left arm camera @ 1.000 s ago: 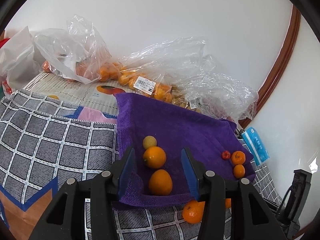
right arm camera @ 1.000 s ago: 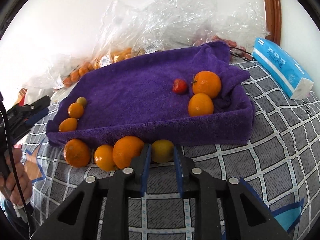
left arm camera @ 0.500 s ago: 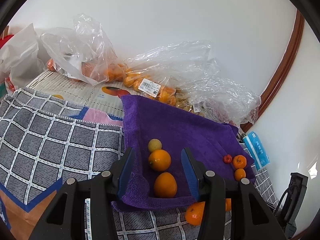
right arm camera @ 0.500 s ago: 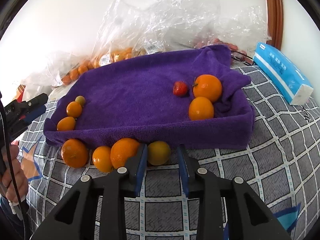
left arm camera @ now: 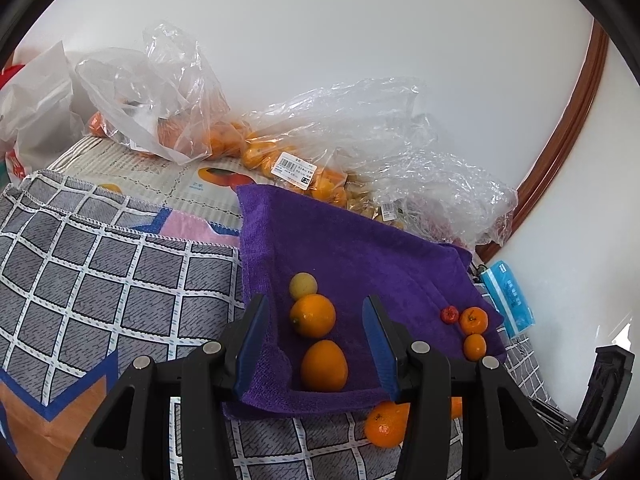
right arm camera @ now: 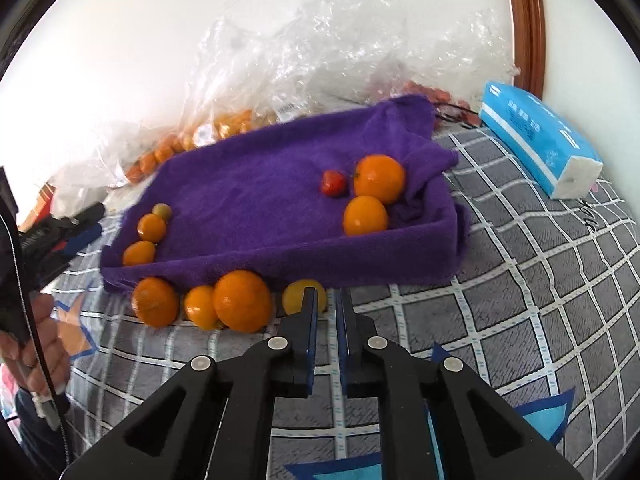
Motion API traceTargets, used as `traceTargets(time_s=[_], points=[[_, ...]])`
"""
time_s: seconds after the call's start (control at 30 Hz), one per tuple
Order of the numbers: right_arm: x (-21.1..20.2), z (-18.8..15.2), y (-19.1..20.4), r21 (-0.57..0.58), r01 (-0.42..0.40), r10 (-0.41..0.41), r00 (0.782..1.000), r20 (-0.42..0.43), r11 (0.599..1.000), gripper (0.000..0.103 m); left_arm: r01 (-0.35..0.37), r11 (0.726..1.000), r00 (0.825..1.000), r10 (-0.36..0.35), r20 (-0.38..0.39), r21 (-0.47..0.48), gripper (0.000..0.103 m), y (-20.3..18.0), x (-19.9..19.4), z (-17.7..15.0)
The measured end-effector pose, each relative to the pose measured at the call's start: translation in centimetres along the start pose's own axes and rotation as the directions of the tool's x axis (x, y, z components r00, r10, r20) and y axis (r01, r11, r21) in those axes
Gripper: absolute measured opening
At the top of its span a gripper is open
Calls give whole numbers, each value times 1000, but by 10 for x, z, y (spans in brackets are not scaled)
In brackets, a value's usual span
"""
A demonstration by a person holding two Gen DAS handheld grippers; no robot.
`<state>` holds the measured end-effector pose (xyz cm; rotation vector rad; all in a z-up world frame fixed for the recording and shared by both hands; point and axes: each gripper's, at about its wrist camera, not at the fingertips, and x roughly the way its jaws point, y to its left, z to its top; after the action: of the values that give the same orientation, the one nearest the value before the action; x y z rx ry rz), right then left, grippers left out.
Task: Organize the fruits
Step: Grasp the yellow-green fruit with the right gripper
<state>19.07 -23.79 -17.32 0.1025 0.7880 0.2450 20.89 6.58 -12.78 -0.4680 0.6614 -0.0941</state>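
A grey checked blanket covers the surface, with a purple towel spread on it against a white wall edged by brown wooden trim. Oranges lie on the towel; more fruits line its near edge on the blanket. Clear plastic bags pile behind, a blue tissue pack beside. The left gripper has jaws apart, empty above the towel; the right gripper has jaws together, empty, just beside a yellow fruit.

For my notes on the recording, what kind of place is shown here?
Probably a room in a home. A checked blanket covers the surface, shop bags of fruit lie against a plain white wall, and a pack of tissues sits beside the purple towel.
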Motion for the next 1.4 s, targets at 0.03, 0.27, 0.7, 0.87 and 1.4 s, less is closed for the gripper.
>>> traceTargets(time_s=[0.03,0.27,0.7,0.87,1.4], points=[[0,1,3,-7,-7,7,1000,8,1000,15,-2,1000,1000,2,6,4,46,0,-1,0],[31,0,2,17,-26,27,999,-42,1000,28,-22,1000,1000,22,0,19,46,0,3,-1],[12,-9,-20,62,6,-5,1000,-19,998,24,-8,999,1000,8,2,39,46,-3,2,-4],[7,-16,-18,-13,61,-62,997,-41,998,25,-16,997,1000,15,14,70,46,-9,-1,-6],[1,-22,-14,-5,82,-81,995,62,997,26,36,977,990,-7,-138,211,46,-49,-18,-55]])
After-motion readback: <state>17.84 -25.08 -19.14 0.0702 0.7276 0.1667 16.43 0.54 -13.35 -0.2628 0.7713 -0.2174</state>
